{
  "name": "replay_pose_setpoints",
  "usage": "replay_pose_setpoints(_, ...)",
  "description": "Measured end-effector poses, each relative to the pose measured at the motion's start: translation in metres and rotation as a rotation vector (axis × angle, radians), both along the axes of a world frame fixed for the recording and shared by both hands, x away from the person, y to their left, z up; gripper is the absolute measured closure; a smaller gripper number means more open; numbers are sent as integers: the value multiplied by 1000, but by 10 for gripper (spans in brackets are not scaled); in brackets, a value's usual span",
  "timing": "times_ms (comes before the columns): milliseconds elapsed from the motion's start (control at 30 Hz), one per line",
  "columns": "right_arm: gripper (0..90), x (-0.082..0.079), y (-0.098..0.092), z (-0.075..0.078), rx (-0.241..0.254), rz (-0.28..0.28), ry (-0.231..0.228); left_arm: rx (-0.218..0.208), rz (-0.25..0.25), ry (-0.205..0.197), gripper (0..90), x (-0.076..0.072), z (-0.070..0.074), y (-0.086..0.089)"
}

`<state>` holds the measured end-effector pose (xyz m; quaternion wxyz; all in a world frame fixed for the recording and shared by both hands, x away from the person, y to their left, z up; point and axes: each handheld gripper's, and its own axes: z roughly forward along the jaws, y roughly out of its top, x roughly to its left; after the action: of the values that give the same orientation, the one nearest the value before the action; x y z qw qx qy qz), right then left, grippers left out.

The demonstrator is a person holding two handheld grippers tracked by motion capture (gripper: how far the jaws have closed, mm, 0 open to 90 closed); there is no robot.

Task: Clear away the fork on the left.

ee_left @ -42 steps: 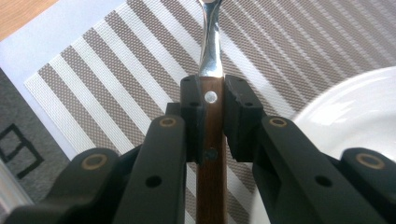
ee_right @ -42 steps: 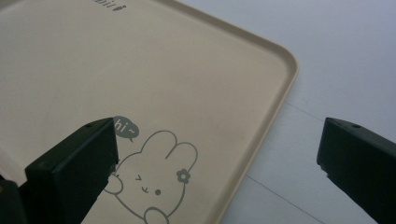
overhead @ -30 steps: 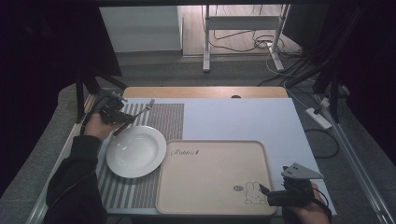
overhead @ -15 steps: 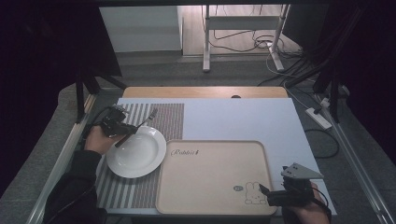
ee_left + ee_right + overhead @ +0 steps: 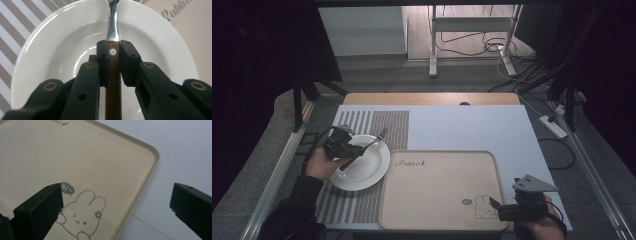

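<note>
A white plate [image 5: 364, 170] sits on the striped placemat [image 5: 387, 122], left of the beige rabbit tray [image 5: 442, 190]. My left gripper [image 5: 348, 151] hangs over the plate's left rim, shut on the brown wooden handle of a piece of cutlery [image 5: 373, 141]. The steel end points to the far right over the plate. In the left gripper view the pads [image 5: 103, 57] clamp the handle [image 5: 113, 75] above the plate [image 5: 50, 50]. My right gripper [image 5: 495, 207] rests open at the tray's near right corner. Its jaws [image 5: 116, 195] straddle the tray's rim [image 5: 150, 172] with nothing between them.
A wooden board [image 5: 432, 98] runs along the table's far edge. The pale tabletop [image 5: 472, 127] lies bare beyond the tray. A power strip [image 5: 553, 126] and cables lie on the floor to the right. Metal rails flank the table.
My left hand has carried the cutlery from the placemat's far left toward the person, over the plate's left rim. The right gripper has stayed still.
</note>
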<state>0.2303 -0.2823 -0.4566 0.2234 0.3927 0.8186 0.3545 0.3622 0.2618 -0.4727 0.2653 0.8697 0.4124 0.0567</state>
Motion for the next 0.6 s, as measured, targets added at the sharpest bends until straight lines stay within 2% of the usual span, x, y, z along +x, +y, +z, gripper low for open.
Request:
replay_pose_setpoints(300,0,-1,0,0,2,5,-3,-18,8,-10,782,-23,2,-21)
replay_pose_setpoints(600,0,-1,0,0,2,9,-5,-36,-13,1,782,-36,-1,-51)
